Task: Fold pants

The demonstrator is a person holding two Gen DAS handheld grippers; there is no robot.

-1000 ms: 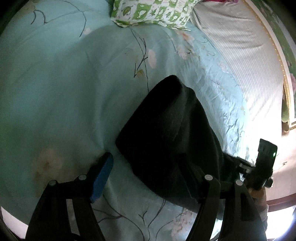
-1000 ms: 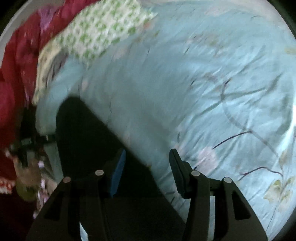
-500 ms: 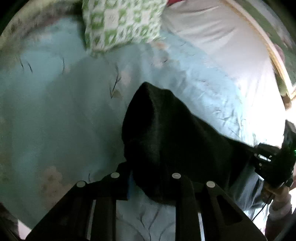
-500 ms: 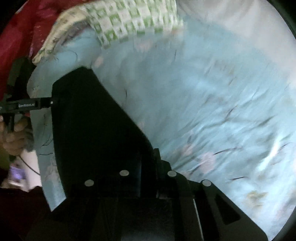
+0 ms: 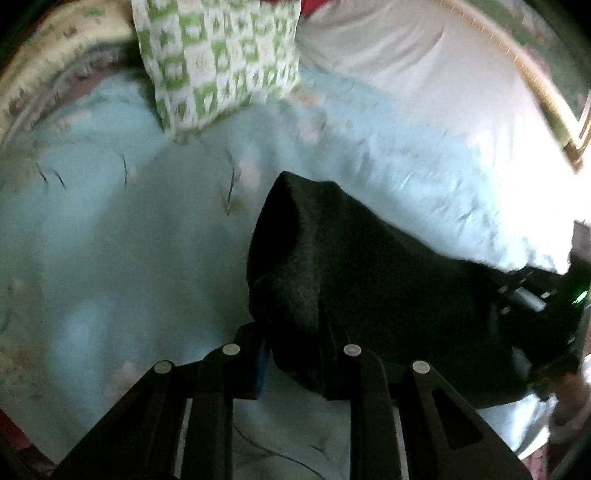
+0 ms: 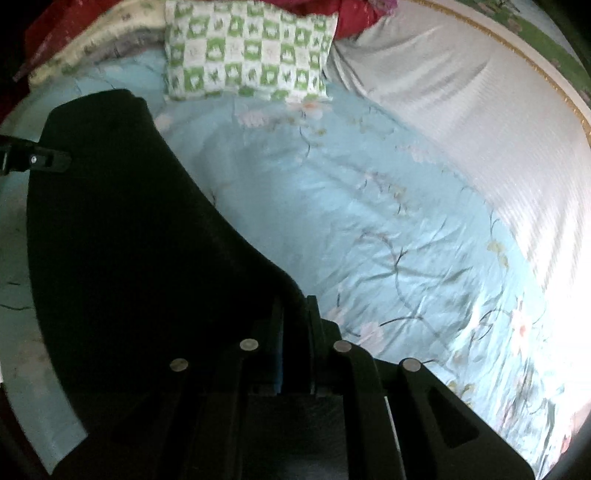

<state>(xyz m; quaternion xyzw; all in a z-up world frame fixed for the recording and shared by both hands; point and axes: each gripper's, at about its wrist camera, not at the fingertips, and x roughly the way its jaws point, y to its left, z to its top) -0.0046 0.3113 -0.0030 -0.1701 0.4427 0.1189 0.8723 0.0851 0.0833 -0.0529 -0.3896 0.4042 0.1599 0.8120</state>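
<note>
Both hand-held grippers stood open a second ago and have since closed on the black pants, which are now raised off the bed at the gripped edge.

From the left wrist, the left hand-held gripper [image 5: 295, 350] is narrow, its fingers pinching a bunched fold of the pants [image 5: 354, 280]. The cloth rises to a peak above the fingers and stretches away to the right, where the right hand-held gripper [image 5: 517, 291] shows with a small green light on its body; only this view shows that light and part of a hand [image 5: 569, 391] under it. To the left, the light blue bedspread [image 5: 110, 251] lies bare and wide. A green checked pillow [image 5: 221, 62] sits at the top, with a white sheet [image 5: 424, 74] to its right.

From the right wrist, the right hand-held gripper [image 6: 295, 325] is closed tight on the near edge of the pants [image 6: 129, 258], which spread as a broad dark sheet up to the left. There the tip of the left hand-held gripper [image 6: 48, 160] reaches in against the cloth. This view shows more of the flowered bedspread [image 6: 369, 240] to the right, all open, ending at the white sheet [image 6: 461, 110] and a gold-trimmed bed edge [image 6: 517, 55]. The pillow [image 6: 251, 51] lies beyond the pants, apart from them, with red bedding [image 6: 354, 18] behind it.
</note>
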